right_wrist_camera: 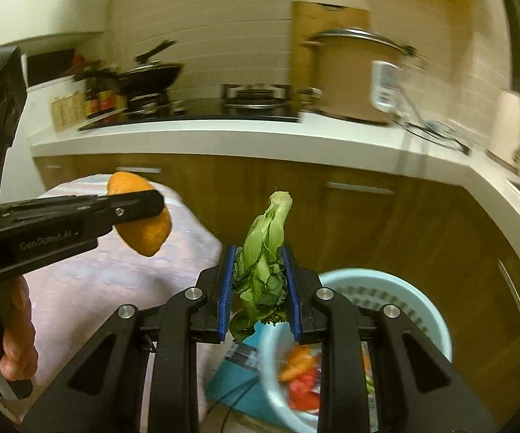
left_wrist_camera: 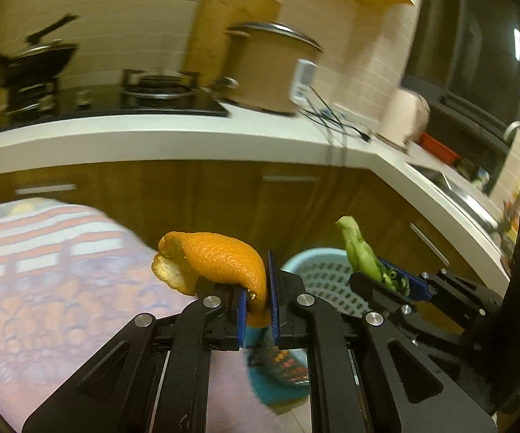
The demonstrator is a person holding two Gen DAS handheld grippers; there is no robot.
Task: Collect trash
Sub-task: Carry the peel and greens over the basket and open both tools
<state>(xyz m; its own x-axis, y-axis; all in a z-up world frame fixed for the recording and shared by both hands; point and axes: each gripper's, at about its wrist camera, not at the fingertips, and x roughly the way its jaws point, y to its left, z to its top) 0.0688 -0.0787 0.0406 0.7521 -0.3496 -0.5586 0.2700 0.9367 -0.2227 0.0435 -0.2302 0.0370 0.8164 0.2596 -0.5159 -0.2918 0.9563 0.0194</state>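
My left gripper (left_wrist_camera: 258, 288) is shut on an orange peel (left_wrist_camera: 216, 258), held in the air above a cloth-covered table; it also shows in the right wrist view (right_wrist_camera: 140, 204) with the peel (right_wrist_camera: 144, 232). My right gripper (right_wrist_camera: 260, 281) is shut on a wilted green vegetable scrap (right_wrist_camera: 263, 252), held above a light blue perforated trash basket (right_wrist_camera: 429, 310). The right gripper (left_wrist_camera: 389, 278) with the green scrap (left_wrist_camera: 359, 249) shows in the left wrist view, right of the left gripper, near the basket (left_wrist_camera: 317, 274). The basket holds orange and red scraps (right_wrist_camera: 299, 375).
A pink patterned tablecloth (right_wrist_camera: 90, 288) lies to the left. A teal box (right_wrist_camera: 234, 386) lies on the floor beside the basket. Brown cabinets (right_wrist_camera: 368, 223) and a white counter (right_wrist_camera: 223, 137) stand behind, with a stove, a wok (right_wrist_camera: 151, 75), a large pot (right_wrist_camera: 353, 75) and a sink (left_wrist_camera: 451, 187).
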